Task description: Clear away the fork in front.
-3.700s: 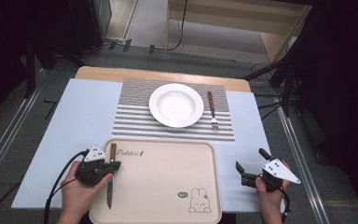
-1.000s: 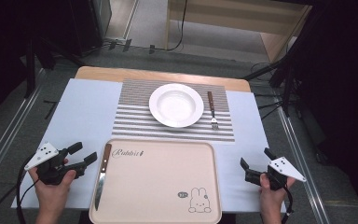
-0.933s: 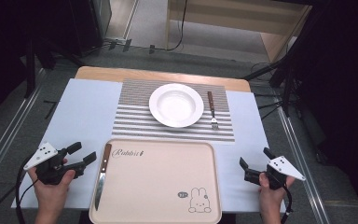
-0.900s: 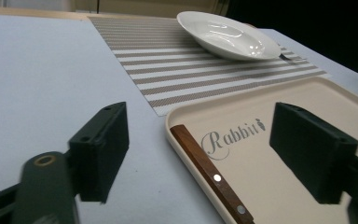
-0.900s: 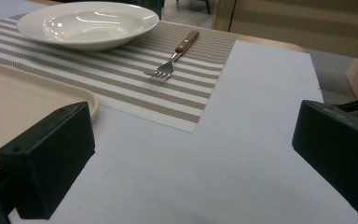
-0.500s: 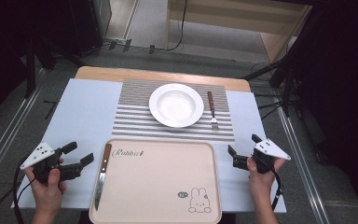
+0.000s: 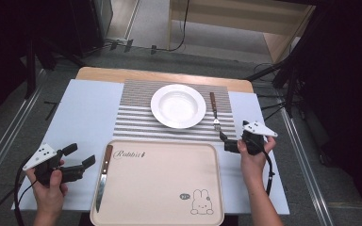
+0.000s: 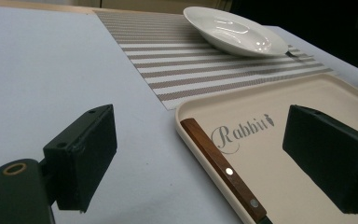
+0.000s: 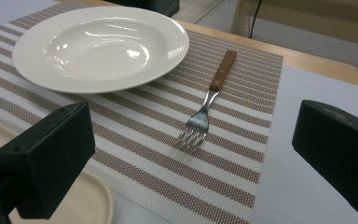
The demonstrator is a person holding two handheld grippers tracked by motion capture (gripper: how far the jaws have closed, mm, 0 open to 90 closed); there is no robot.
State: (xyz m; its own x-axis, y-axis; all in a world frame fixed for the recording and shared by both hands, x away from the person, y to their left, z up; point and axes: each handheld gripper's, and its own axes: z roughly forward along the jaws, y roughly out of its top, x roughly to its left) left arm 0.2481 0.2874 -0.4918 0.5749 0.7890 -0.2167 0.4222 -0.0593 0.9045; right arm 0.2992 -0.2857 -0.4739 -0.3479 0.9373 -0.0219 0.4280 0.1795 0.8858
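The left gripper (image 7: 80, 157) sits at the lower left of the high view over bare blue table cover (image 7: 82, 110), its 2 jaws apart with nothing between them; they have just been opening. In its own view the pads frame the near left corner of the cream tray (image 8: 307, 100), and the knife (image 8: 223, 169) lies between them but farther off, untouched.

The right gripper (image 7: 226, 142) is at the centre right of the high view, just off the tray's upper right corner (image 7: 212, 148), jaws wide and empty. It points toward the fork (image 9: 207, 105), which lies near it on the striped placemat (image 9: 223, 177), tines toward the gripper, wooden handle away.

There is free cover on both sides: a broad bare strip at the left, a narrower one at the right between the placemat's edge and the table's edge. The white plate (image 7: 178, 106) sits mid-mat, just left of the fork and apart from it. Nothing lies between the right gripper and the tines.

The tray holds 1 item: the wooden-handled knife (image 7: 102, 176) along its left rim, blade toward the bottom of the frame. The plate is empty.
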